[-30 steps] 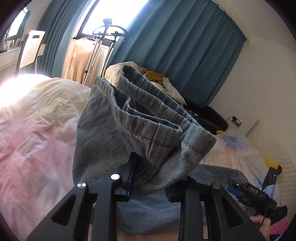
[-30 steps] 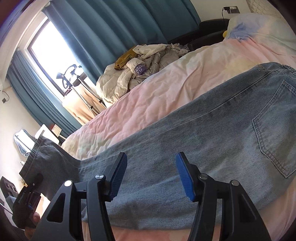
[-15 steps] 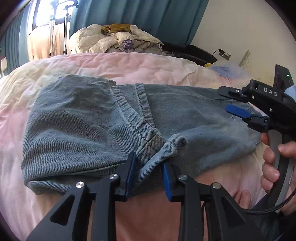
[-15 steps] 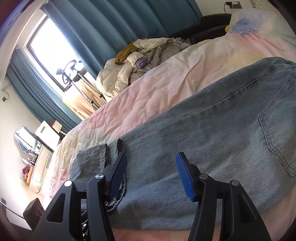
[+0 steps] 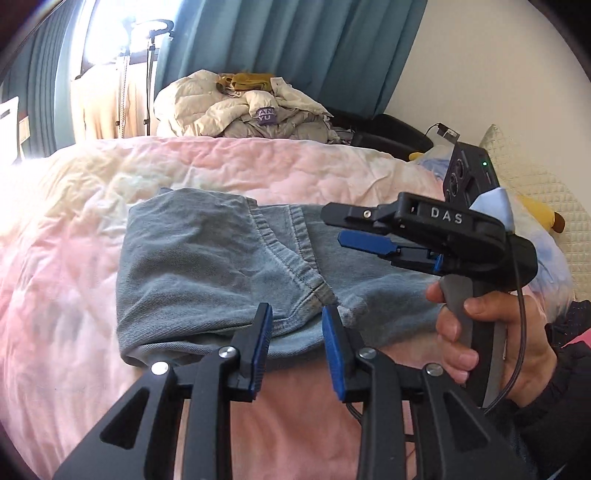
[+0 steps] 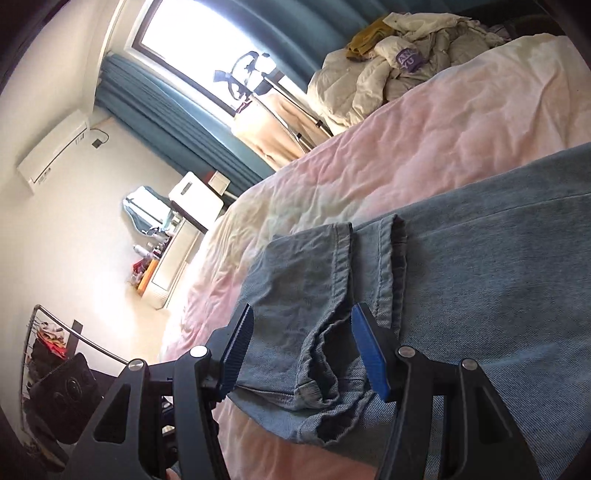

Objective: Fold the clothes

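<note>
- Two claws, left claw (image 5: pixel 297 345) and right claw (image 6: pixel 301 350), gape empty over the faded blue denim jeans (image 5: pixel 207 273), lying hem-folded on the pink quilted bed (image 5: pixel 59 280).
- Flatten the bunched near edge (hems aligned) before folding again.

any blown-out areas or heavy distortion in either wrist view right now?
Left wrist: window blown out, glare washing the duvet's left edge; jeans sharp. Right wrist: window clipped, fisheye tilts and bends the bed; jeans hem in focus.
</note>
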Motion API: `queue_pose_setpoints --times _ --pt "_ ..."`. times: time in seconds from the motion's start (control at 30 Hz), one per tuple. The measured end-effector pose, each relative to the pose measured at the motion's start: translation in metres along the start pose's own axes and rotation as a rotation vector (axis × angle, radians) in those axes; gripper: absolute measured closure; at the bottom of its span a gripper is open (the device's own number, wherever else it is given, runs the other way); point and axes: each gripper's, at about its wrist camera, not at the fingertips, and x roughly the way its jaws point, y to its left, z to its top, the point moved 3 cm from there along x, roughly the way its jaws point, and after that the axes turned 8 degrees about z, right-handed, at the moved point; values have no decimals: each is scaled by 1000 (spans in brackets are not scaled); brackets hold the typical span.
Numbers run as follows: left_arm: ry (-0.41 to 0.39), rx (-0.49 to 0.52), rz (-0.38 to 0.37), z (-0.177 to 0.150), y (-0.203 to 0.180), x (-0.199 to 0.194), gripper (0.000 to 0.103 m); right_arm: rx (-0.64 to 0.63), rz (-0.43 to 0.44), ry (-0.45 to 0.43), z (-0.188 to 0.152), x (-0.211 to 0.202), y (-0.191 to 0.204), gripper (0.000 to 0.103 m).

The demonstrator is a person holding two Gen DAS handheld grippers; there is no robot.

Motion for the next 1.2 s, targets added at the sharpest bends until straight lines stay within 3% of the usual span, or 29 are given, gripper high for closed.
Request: queue_pose_setpoints --times 0.27,0.47,0.6,0.73,0.8,0.87,1.03,1.13,1.2 --pt "35 -75 27 5 18 19 74 -31 15 106 -14 42 -3 50" --pt "51 -85 43 4 22 25 74 -92 -103 182 -29 66 -4 55" --pt "43 -107 42 5 27 21 74 -105 -115 142 -32 58 1 89" --pt "16 -173 31 11 40 15 74 -92 -81 60 -31 32 20 96" --pt "0 -210 31 14 49 10 74 -98 -82 14 -31 15 34 96" --pt "-21 -241 31 16 56 4 74 -146 -157 -16 -35 -1 46 96" --pt "-14 -293 46 13 69 -1 74 11 -251 74 -57 -7 12 96" --pt "10 -296 80 10 73 0 74 101 -224 104 -66 -5 -7 90" --pt "29 -290 116 7 75 3 74 125 -212 72 -64 -11 -10 86"
